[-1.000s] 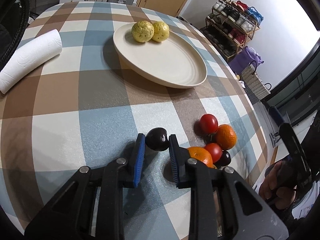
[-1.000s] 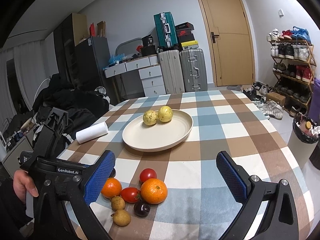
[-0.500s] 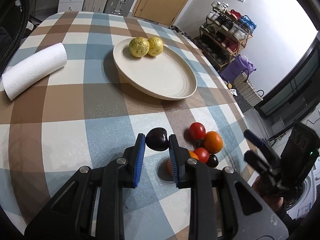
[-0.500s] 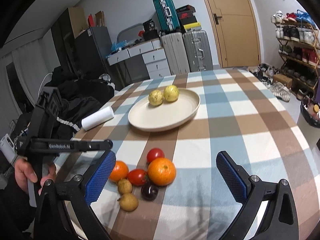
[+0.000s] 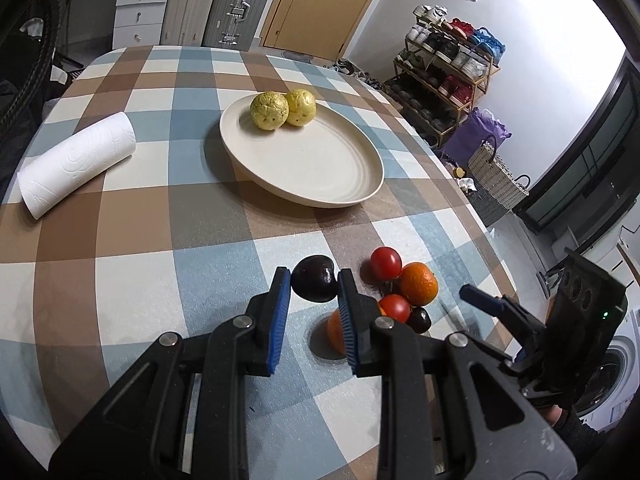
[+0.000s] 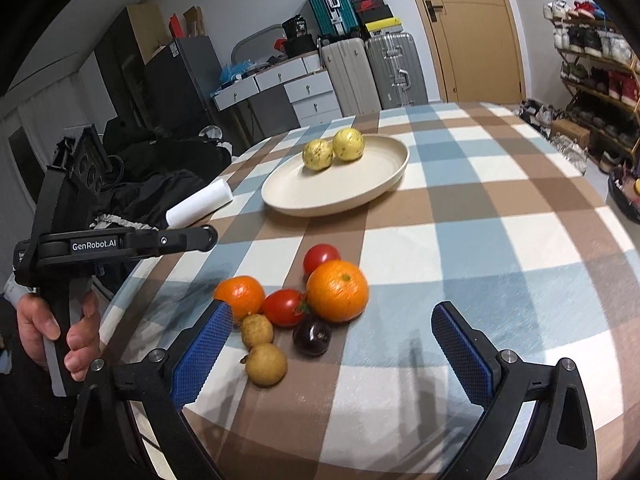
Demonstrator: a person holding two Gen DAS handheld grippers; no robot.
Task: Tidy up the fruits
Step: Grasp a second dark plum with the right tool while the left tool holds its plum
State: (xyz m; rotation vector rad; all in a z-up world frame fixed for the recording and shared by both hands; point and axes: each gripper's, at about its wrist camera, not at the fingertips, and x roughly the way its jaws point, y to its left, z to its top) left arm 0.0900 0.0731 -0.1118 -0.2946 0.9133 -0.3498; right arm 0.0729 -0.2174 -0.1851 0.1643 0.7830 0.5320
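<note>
My left gripper (image 5: 314, 284) is shut on a dark plum (image 5: 314, 283) and holds it above the checked tablecloth. A cream plate (image 5: 320, 160) with two yellow fruits (image 5: 269, 111) lies beyond it. A pile of fruit lies to its right: two tomatoes (image 5: 385, 263), an orange (image 5: 418, 283), a dark plum (image 5: 419, 319). My right gripper (image 6: 332, 344) is open over the same pile, which shows two oranges (image 6: 337, 290), two tomatoes (image 6: 283, 307), a dark plum (image 6: 312, 335) and two longans (image 6: 266, 364). The plate also shows in the right wrist view (image 6: 340, 192).
A paper towel roll (image 5: 76, 164) lies left of the plate. The table edge runs close to the fruit pile on its near side. Suitcases (image 6: 370, 70), drawers and a shoe rack (image 5: 448, 68) stand around the room. The left gripper's body (image 6: 100, 244) shows left of the pile.
My left gripper has risen with the plum in it. My right gripper has moved down and closer to the fruit pile.
</note>
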